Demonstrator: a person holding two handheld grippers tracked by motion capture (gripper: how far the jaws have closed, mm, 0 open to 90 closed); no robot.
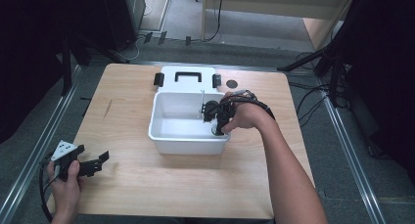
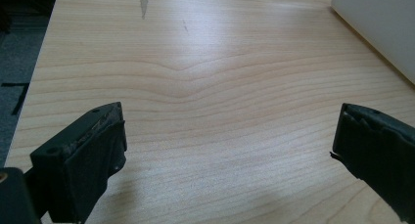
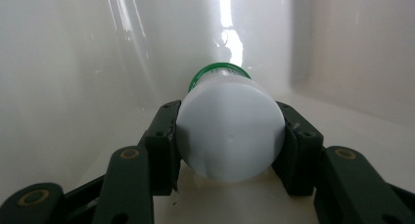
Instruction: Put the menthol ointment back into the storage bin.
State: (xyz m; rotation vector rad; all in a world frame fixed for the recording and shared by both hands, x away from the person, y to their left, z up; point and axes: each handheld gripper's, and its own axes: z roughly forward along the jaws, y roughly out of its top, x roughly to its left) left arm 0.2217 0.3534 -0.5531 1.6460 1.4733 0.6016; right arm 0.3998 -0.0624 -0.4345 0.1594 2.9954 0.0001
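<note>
Right gripper point(image 3: 230, 136) sits down inside the white bin point(image 1: 161, 136), near its right-hand wall as seen from the high view. Its two black fingers point(image 3: 164, 136) are clamped on a small white bottle point(image 3: 230, 131), one pad pressed against each side of the round body. In the right gripper view the bottle's flat white end faces the camera, directly between the pads; beyond the fingertips the bottle carries a green ring point(image 3: 218, 67) at its far end, pointing toward the bin's inner wall. Whether the bottle's far end touches the bin floor or wall is hard to judge through the glare on the plastic. From the high view the right hand point(image 1: 244, 117) covers most of the gripper point(image 1: 218, 123), with its cable looping over the back of the hand.

Behind the bin, past the right fingertips, lies the white lid point(image 1: 188, 79) with a black handle point(image 1: 188, 76) and a black latch at each end; a small dark disc point(image 1: 232, 83) rests on the table point(image 1: 147, 185) just beside the lid.

Left gripper point(image 1: 95, 163) is held in the left hand point(image 1: 66, 182) near the table's left front corner, well apart from the bin. Its fingers point(image 2: 93, 150) stand wide apart with bare wood between them; the bin's corner point(image 2: 381, 28) shows far ahead of the right-side finger
</note>
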